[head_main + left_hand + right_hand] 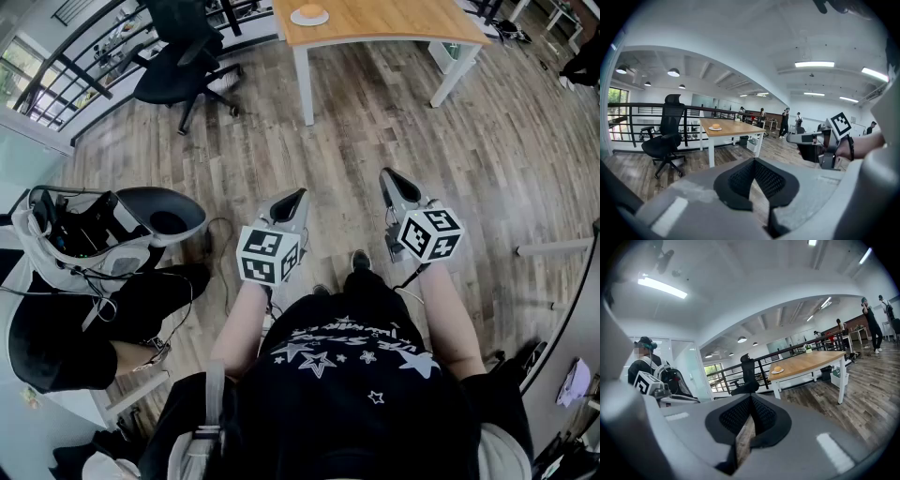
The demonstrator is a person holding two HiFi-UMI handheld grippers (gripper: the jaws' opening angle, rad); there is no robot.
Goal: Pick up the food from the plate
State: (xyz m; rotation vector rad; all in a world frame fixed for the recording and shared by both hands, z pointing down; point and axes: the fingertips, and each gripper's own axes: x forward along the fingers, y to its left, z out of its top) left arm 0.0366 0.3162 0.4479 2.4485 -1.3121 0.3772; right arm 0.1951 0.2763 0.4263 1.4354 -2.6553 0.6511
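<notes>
Round tan food (309,12) sits on a white plate (293,18).

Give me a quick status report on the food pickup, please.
Left gripper and right gripper shut, empty. Food on plate on table, well ahead, untouched. Office chair left of table, not blocking.

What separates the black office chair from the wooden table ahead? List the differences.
Colour: the office chair is all black; the table has a pale wood top on white legs.
Base: the chair stands on a splayed star base, the table on straight legs.
Load: the table bears a plate with food; the chair's seat shows nothing.
Both stand on the wood floor.
</notes>
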